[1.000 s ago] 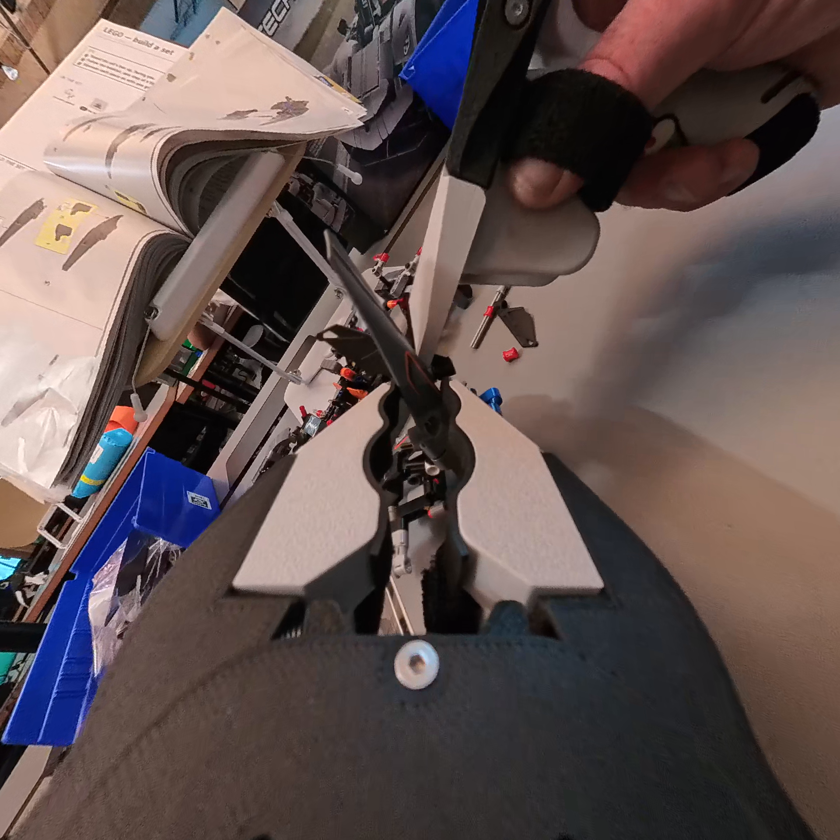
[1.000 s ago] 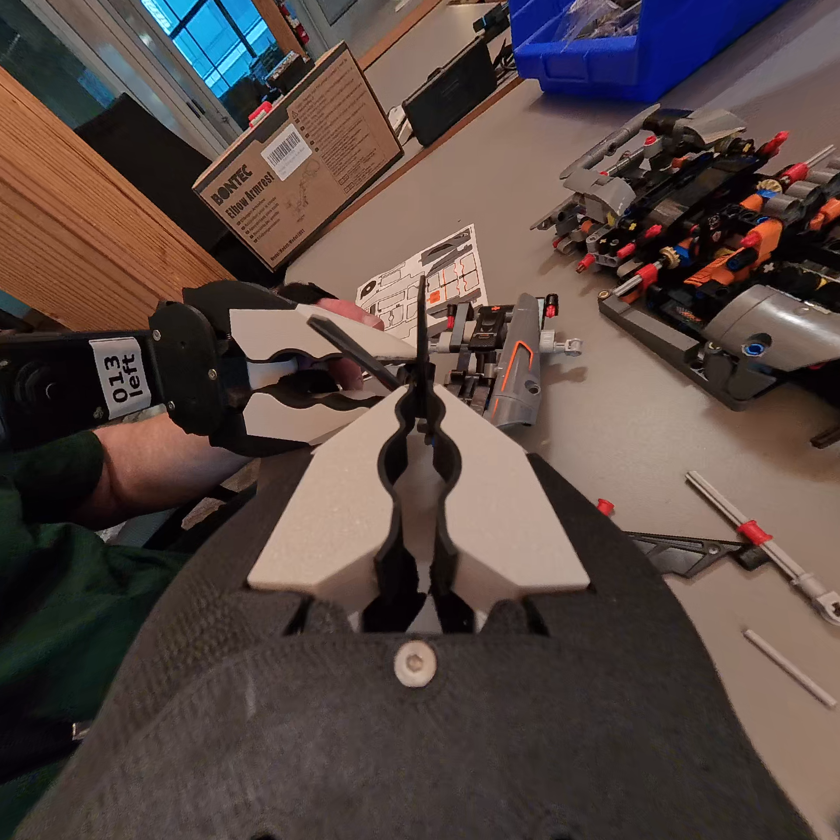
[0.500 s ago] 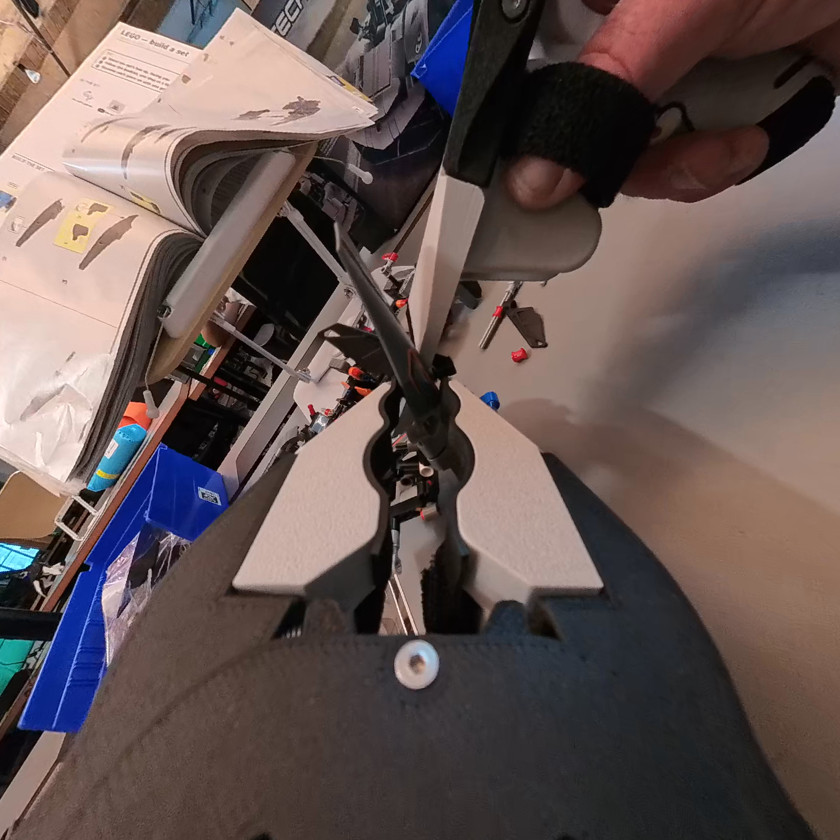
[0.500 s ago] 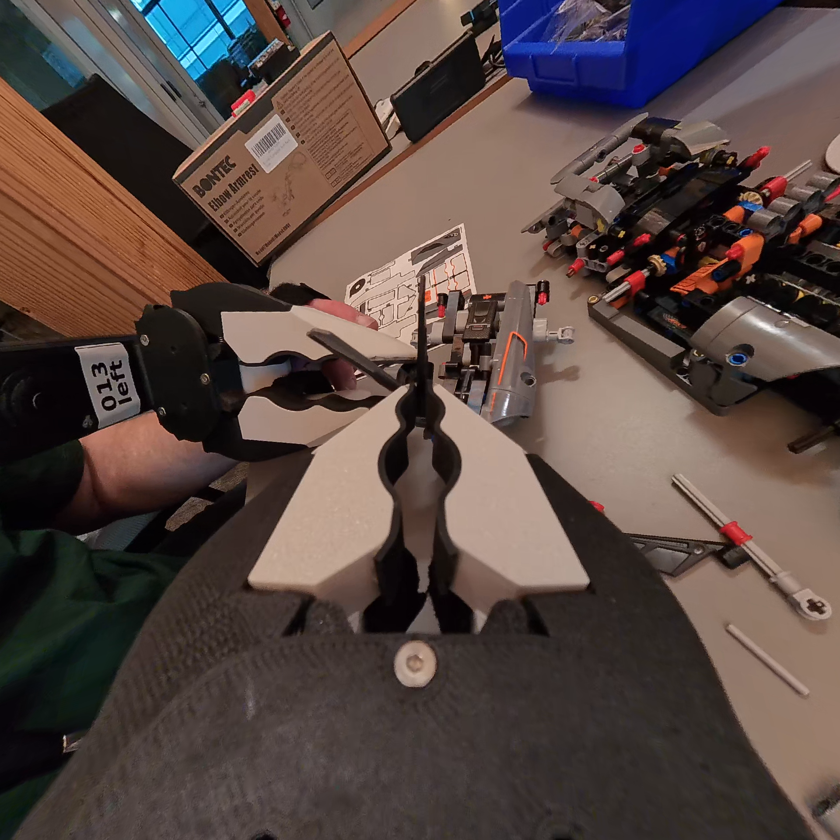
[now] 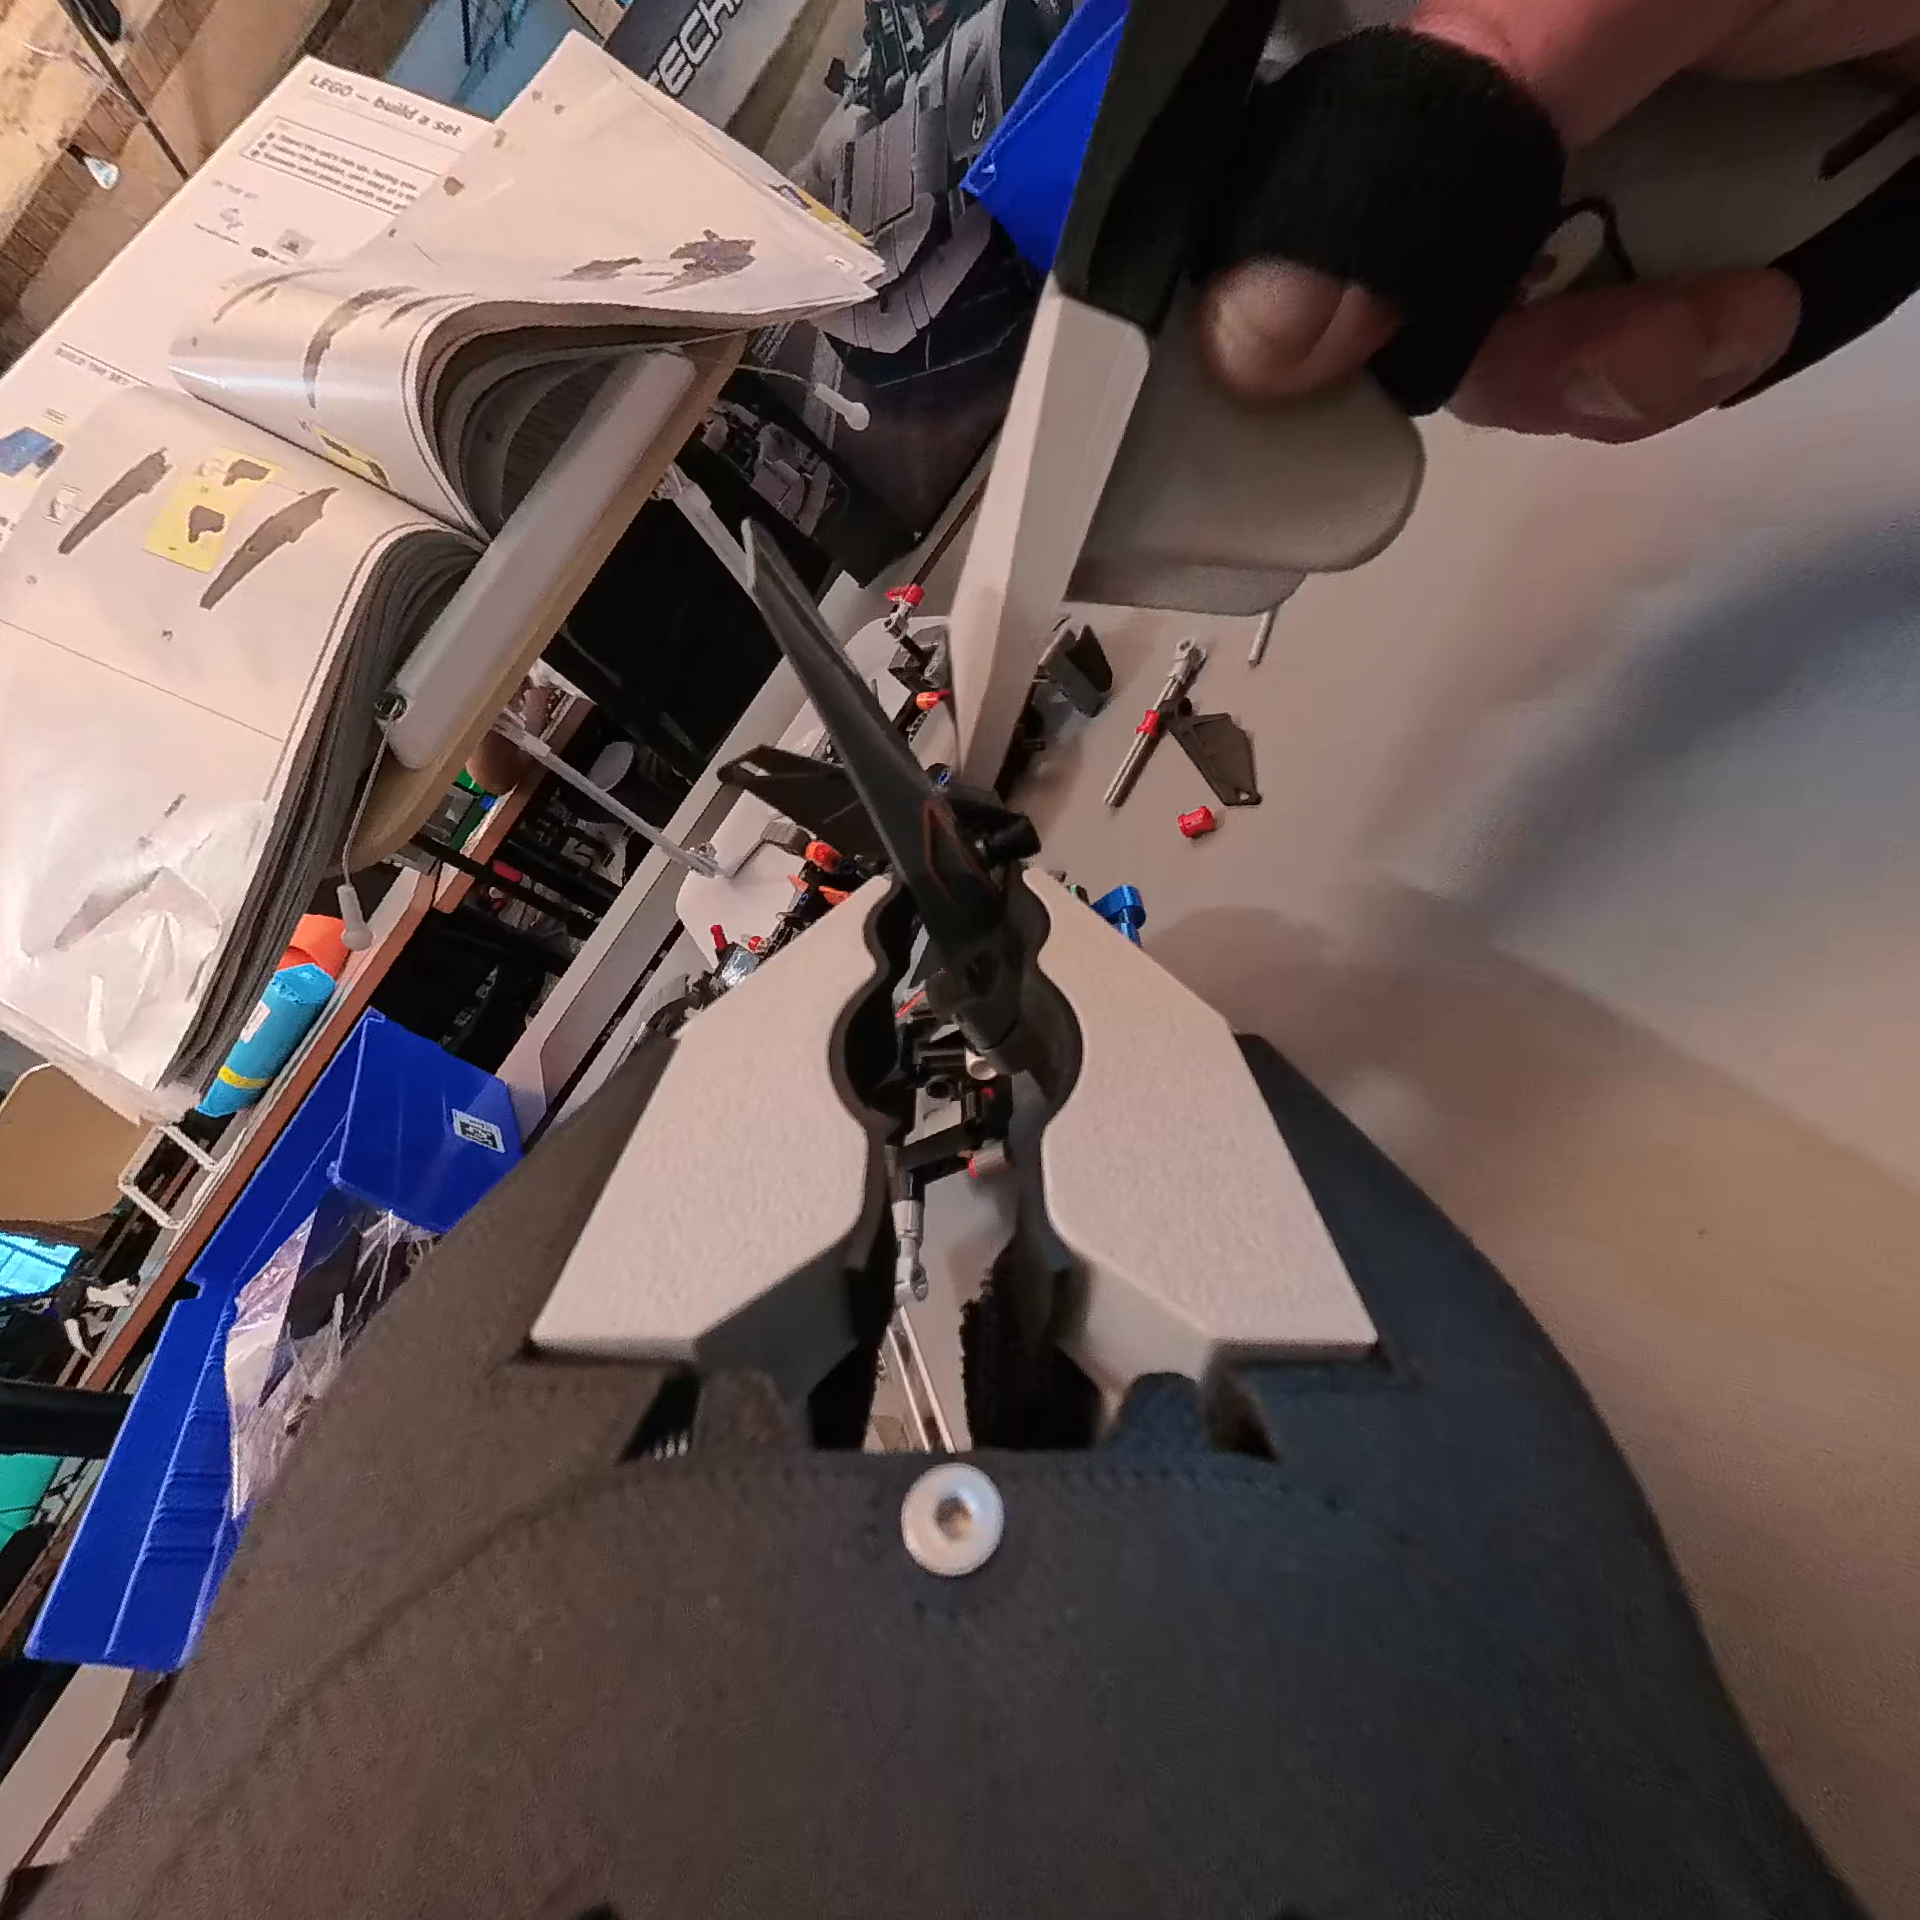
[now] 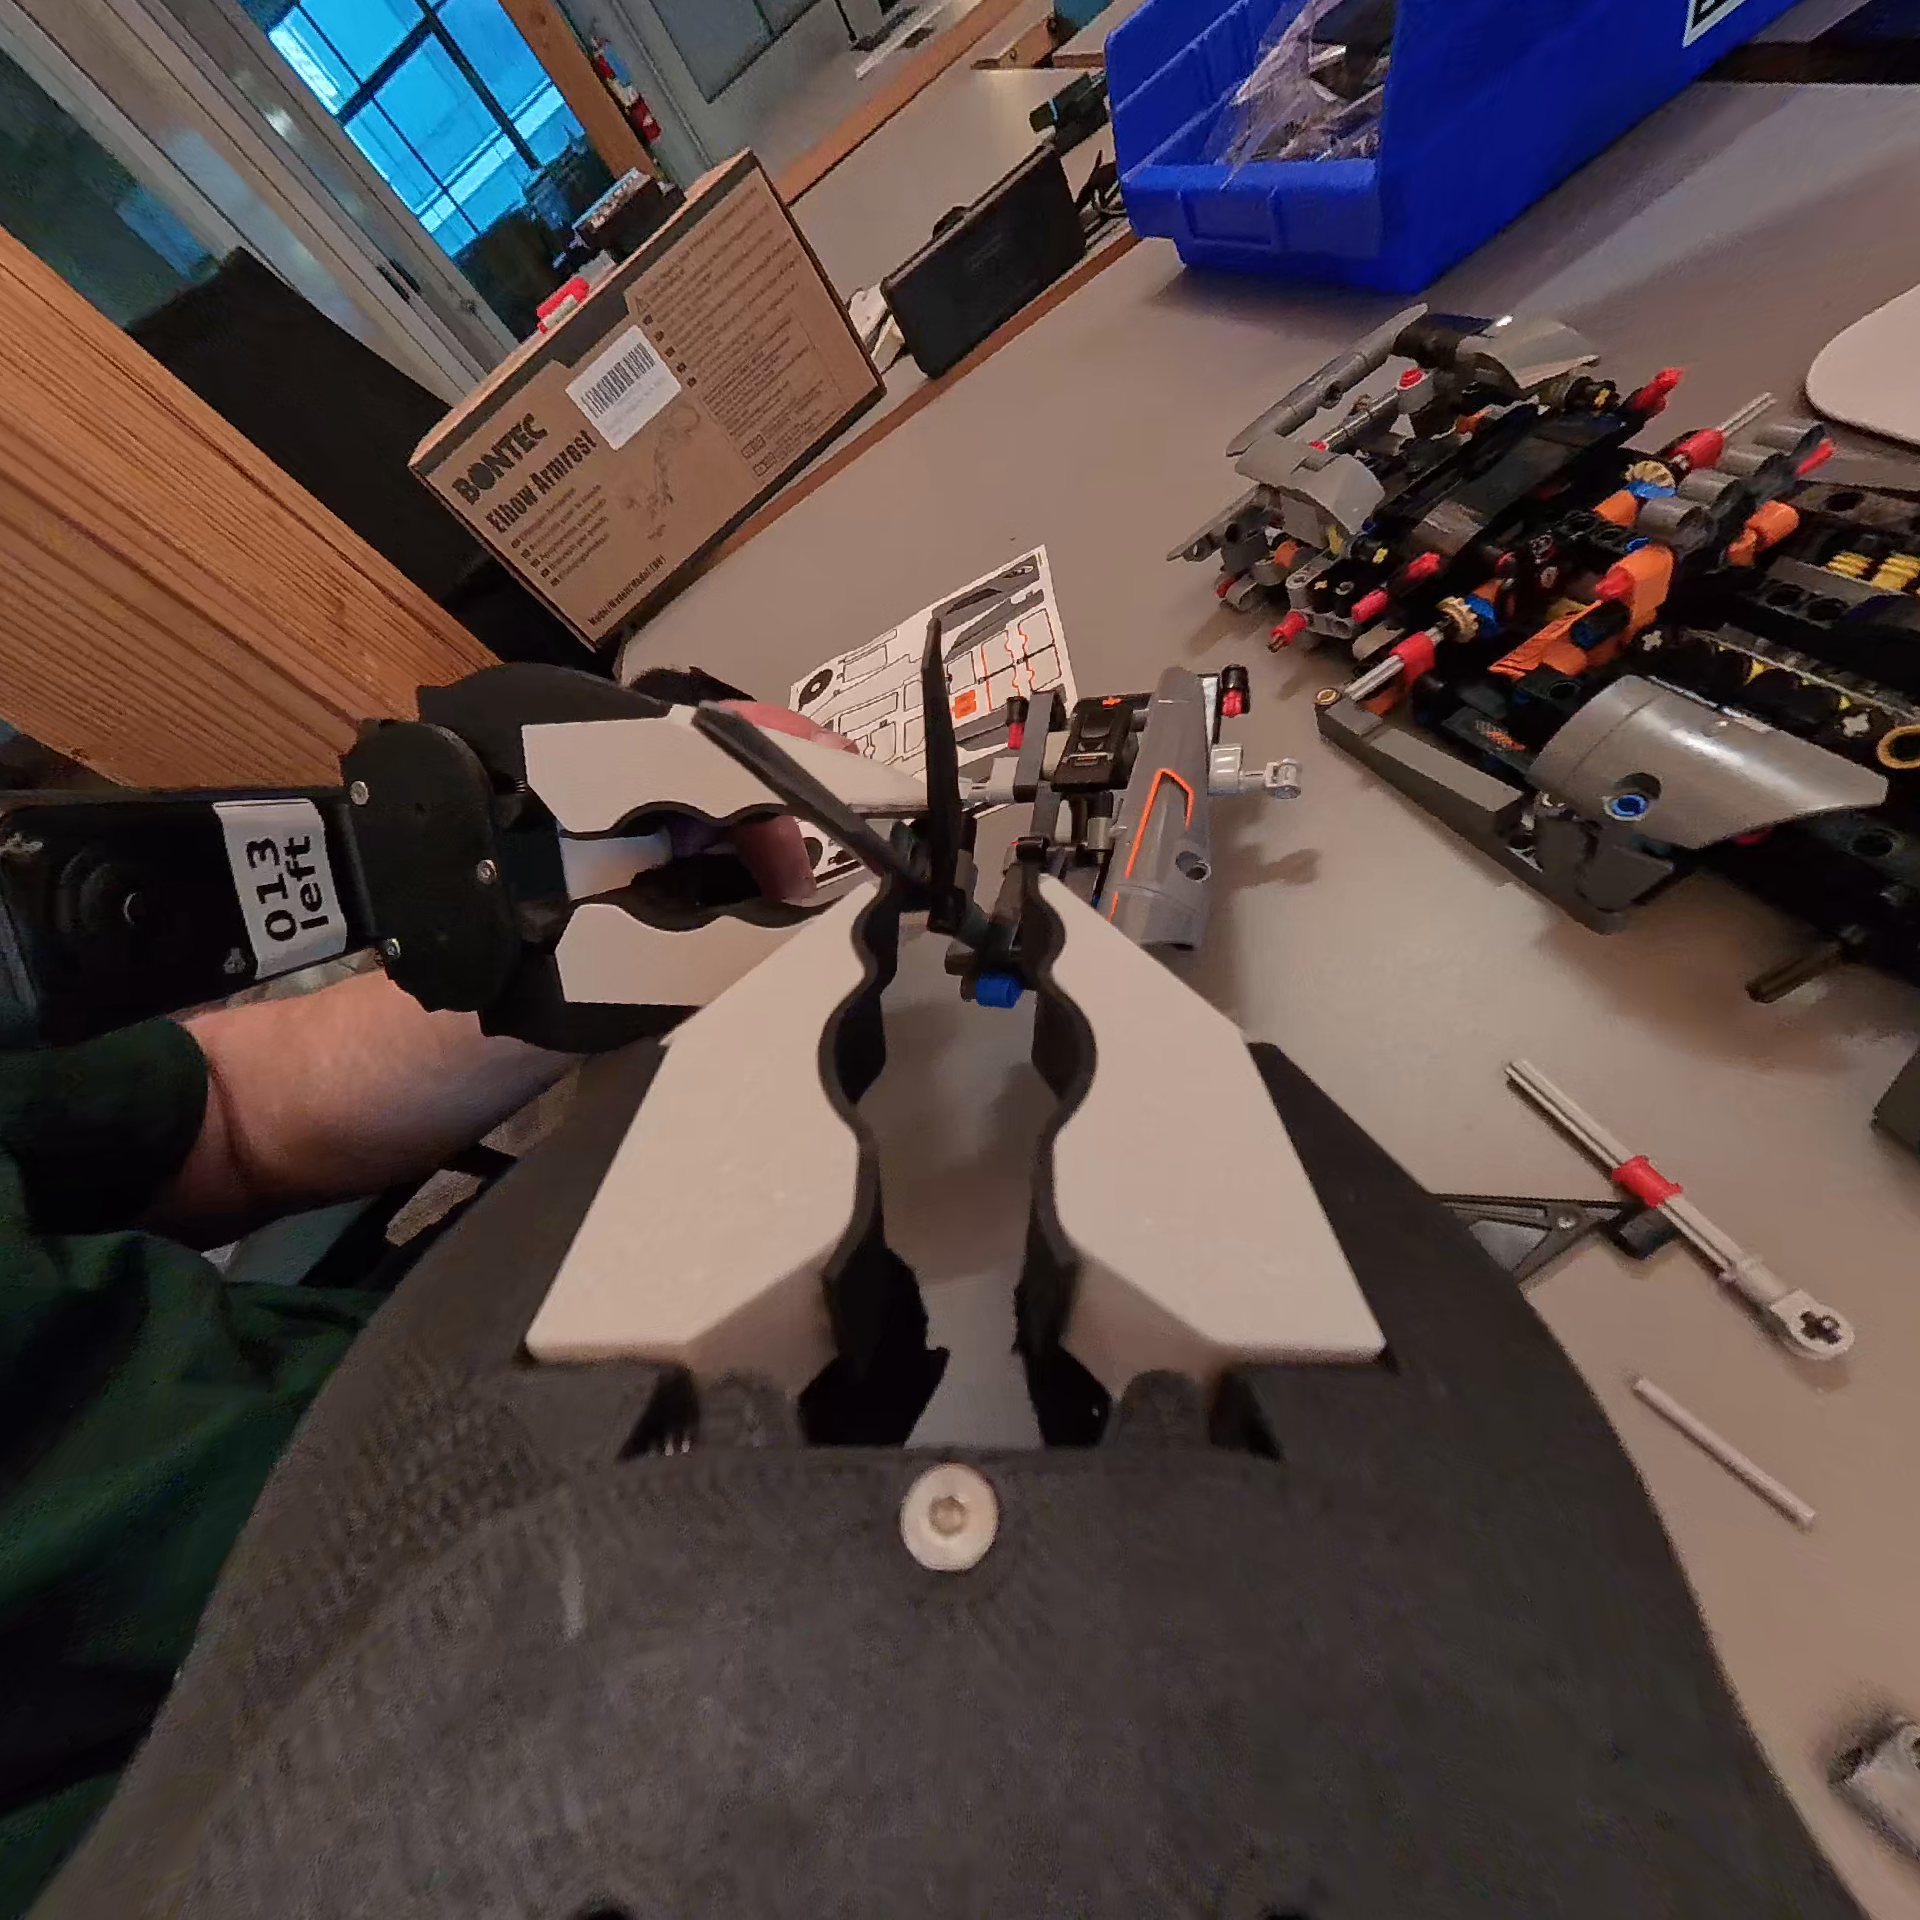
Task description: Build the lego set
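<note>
Fingers of the left gripper (image 5: 951, 940) clamp a dark pointed lego panel (image 5: 883, 790) above the bench (image 6: 1403, 987) — the right gripper (image 6: 956, 914) parted narrowly around its lower end — near the grey-and-orange subassembly (image 6: 1153, 810).

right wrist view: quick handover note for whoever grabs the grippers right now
Left gripper: shut on the thin black panel, held above the table.
Right gripper: jaws parted around the panel's lower end, by a blue pin; no firm grip visible.
Grey sub-assembly lies just beyond; main model sits partly built farther right.
Loose: axle with red bush.
Left: seat the panel, then follow the instruction book.
</note>
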